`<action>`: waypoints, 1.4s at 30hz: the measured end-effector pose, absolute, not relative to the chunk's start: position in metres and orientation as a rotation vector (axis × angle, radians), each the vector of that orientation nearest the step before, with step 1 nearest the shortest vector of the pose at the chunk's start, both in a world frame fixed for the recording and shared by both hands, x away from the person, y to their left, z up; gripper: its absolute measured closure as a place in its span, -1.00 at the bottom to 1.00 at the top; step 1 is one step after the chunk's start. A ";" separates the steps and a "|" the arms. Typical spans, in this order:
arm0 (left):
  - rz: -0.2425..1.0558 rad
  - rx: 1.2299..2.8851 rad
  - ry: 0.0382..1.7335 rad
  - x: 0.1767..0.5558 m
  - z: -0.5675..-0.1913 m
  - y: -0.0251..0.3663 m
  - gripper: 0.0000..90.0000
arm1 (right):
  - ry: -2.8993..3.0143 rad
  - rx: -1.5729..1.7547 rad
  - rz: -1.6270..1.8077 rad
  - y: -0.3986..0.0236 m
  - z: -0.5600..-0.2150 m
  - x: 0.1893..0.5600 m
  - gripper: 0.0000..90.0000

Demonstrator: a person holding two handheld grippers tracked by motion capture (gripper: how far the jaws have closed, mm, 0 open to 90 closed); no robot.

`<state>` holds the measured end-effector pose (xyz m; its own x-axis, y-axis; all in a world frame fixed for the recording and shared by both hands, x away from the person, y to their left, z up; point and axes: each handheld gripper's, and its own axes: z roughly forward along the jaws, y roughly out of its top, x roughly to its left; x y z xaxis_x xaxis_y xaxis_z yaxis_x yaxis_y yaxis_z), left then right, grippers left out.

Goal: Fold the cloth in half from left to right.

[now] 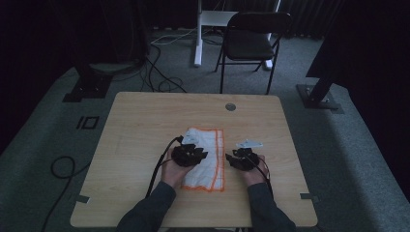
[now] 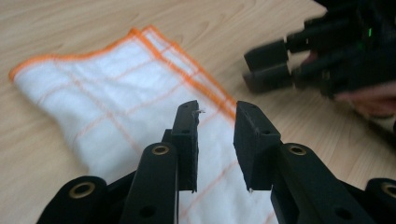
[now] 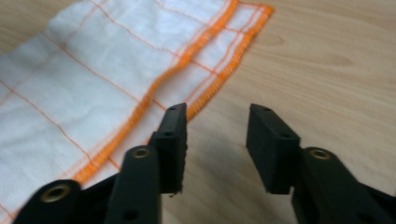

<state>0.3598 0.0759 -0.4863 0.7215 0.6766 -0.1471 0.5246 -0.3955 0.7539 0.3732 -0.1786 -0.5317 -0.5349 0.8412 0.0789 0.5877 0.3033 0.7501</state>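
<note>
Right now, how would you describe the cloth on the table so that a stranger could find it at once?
Look at the light wooden table, near the person's edge. Between the two black tongs lies a folded white cloth. Its orange stitched border and thin orange grid lines set it apart from the bare wood around it.

- No words, brand names, labels or numbers can be read anywhere in the three views.
- The cloth (image 1: 205,157) carries a woven pattern of orange lines and an orange hem, with no lettering on it.
- On the floor to the left of the worktop (image 1: 145,125), a dark marking (image 1: 87,122) looks a little like the figures "10", but it is too dim and small to be sure of.
- The small round fitting (image 1: 230,107) near the worktop's far edge shows no legible print.
</note>
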 end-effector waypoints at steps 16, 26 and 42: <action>0.180 2.167 0.813 0.315 -0.510 0.074 0.46 | 2.246 1.274 1.069 -0.150 -0.522 0.406 0.59; 0.136 2.227 0.826 0.315 -0.527 0.059 0.36 | 2.254 1.366 1.031 -0.135 -0.532 0.437 0.36; 0.164 2.248 0.819 0.316 -0.526 0.054 0.93 | 2.272 1.325 1.026 -0.124 -0.539 0.445 0.51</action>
<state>0.3157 0.0539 -0.5257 0.7894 0.6020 -0.1200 0.5097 -0.5339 0.6747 0.4452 -0.1242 -0.5386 -0.5202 0.8503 0.0805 0.6225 0.3129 0.7173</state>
